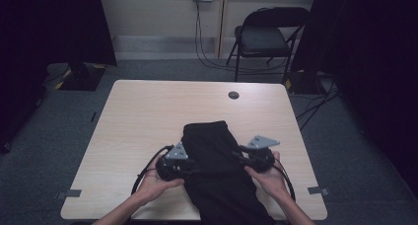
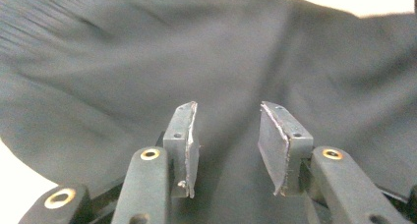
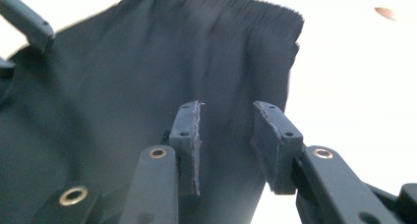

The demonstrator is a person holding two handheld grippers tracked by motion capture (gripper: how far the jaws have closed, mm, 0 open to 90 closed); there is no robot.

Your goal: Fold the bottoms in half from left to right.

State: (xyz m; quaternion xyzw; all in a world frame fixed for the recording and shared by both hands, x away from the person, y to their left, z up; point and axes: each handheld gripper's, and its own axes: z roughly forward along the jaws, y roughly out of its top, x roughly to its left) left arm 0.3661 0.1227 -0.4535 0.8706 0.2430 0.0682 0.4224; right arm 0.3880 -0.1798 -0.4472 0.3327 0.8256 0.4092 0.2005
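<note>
A black garment [image 1: 217,161] with a gathered elastic waistband lies on the light wooden table [image 1: 143,116], its waistband toward the far side and its length running off the near edge. My left gripper [image 1: 190,167] sits at the cloth's left edge, my right gripper [image 1: 239,158] at its right edge. In the left gripper view the jaws [image 2: 227,150] stand apart above the dark fabric [image 2: 147,62] with nothing between the pads. The right gripper [image 3: 226,145] also stands open, over the garment's right edge [image 3: 275,67], the waistband [image 3: 231,3] beyond it.
A small dark round grommet [image 1: 233,94] sits in the table near its far edge. A black folding chair [image 1: 263,37] stands beyond the table. Tape marks [image 1: 69,193] flank the near corners. Bare tabletop lies left and right of the garment.
</note>
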